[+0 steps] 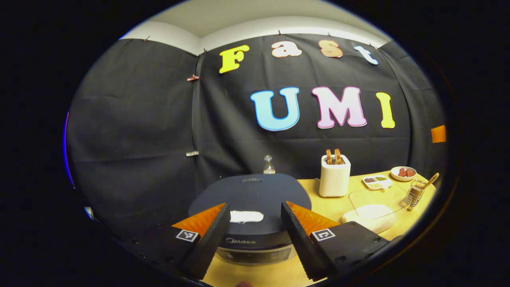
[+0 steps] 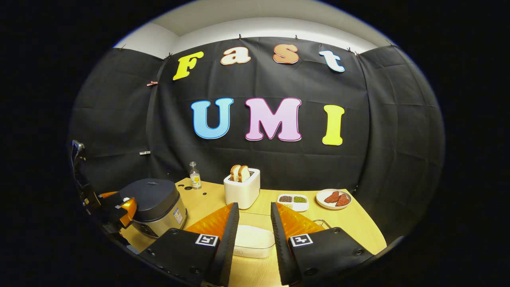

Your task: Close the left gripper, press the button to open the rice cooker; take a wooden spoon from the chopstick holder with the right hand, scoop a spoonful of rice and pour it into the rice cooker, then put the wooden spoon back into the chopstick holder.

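The rice cooker has a dark closed lid and a white button at its front. It stands just beyond my left gripper, which is open, with the button showing in the gap between its fingers. In the right gripper view the cooker sits at the table's left end with the left gripper in front of it. My right gripper is open and holds nothing, above a clear container of white rice. A wooden spoon leans in the chopstick holder at the far right.
A white toaster with bread slices stands mid-table, and a small glass bottle is behind the cooker. A divided tray of beans and a plate of reddish pieces lie at the back right. The wooden table ends close on the right.
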The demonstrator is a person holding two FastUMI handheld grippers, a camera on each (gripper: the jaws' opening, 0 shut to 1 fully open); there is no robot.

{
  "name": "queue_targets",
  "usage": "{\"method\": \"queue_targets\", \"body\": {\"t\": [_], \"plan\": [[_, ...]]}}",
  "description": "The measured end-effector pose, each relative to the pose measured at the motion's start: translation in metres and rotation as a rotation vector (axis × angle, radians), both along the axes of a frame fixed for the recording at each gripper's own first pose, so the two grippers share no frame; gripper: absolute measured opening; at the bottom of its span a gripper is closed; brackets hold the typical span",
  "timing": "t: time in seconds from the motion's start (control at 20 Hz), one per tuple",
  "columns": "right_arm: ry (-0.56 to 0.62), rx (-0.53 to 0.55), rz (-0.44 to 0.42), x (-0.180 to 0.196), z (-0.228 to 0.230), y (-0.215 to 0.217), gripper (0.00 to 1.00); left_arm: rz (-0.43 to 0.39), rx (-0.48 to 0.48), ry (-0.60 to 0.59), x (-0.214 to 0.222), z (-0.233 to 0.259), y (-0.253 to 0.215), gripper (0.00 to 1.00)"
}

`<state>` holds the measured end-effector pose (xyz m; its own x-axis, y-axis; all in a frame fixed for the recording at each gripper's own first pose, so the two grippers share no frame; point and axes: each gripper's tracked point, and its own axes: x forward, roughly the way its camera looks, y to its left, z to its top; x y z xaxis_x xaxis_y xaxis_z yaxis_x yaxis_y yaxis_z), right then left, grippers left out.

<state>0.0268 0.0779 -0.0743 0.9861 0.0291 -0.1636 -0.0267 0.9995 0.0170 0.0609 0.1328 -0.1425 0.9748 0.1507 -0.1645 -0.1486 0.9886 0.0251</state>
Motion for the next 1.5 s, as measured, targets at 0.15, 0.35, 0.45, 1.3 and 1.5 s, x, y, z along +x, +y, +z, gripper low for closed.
{"method": "queue_targets", "body": {"t": [0.15,0.35,0.45,1.3,1.5], "plan": [[-0.011,0.012,-0.016,0.0,0.003,-0.011,0.5,-0.031,-0.013,-0.041,0.007,0.027,-0.021,0.88],[-0.021,0.024,-0.03,-0.003,0.011,-0.026,0.51,-0.087,-0.025,-0.073,0.006,0.058,-0.056,0.88],[-0.032,0.027,-0.036,-0.004,0.018,-0.033,0.51,-0.103,-0.061,-0.09,-0.002,0.077,-0.069,0.91],[-0.078,0.021,-0.052,-0.013,0.043,-0.074,0.57,-0.182,-0.024,-0.185,-0.041,0.136,-0.146,0.93],[-0.081,0.026,-0.046,-0.014,0.044,-0.073,0.59,-0.181,-0.021,-0.179,-0.044,0.134,-0.148,0.93]]}}
